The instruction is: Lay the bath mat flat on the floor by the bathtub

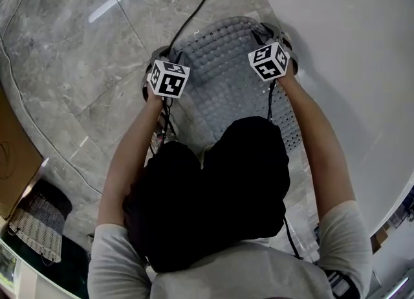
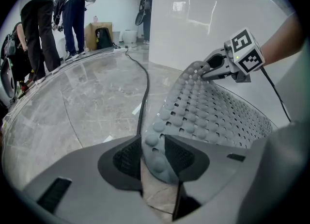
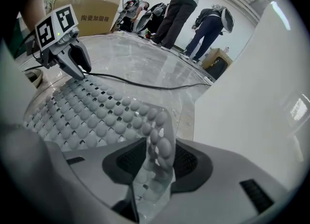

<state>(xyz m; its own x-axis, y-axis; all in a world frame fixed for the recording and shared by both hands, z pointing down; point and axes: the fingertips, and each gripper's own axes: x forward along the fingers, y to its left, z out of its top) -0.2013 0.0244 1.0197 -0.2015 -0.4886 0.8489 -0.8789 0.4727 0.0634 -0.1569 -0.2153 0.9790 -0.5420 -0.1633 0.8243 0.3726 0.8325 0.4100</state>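
Left gripper (image 2: 156, 156), right gripper (image 3: 157, 162): jaws apart, slack round 2 corners of grey nubbed translucent bath mat (image 1: 223, 77) lying on grey marble floor (image 1: 77, 52), right edge beside white bathtub wall (image 1: 349, 45); open floor left.

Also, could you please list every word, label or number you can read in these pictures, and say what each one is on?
"陶瓷加固箱": printed on the side of the cardboard box in the right gripper view; it is small, so the reading is not certain.
Marker cubes: black-and-white square patterns only, no letters or digits.
Bath mat: no print shows.
Nothing else can be read.
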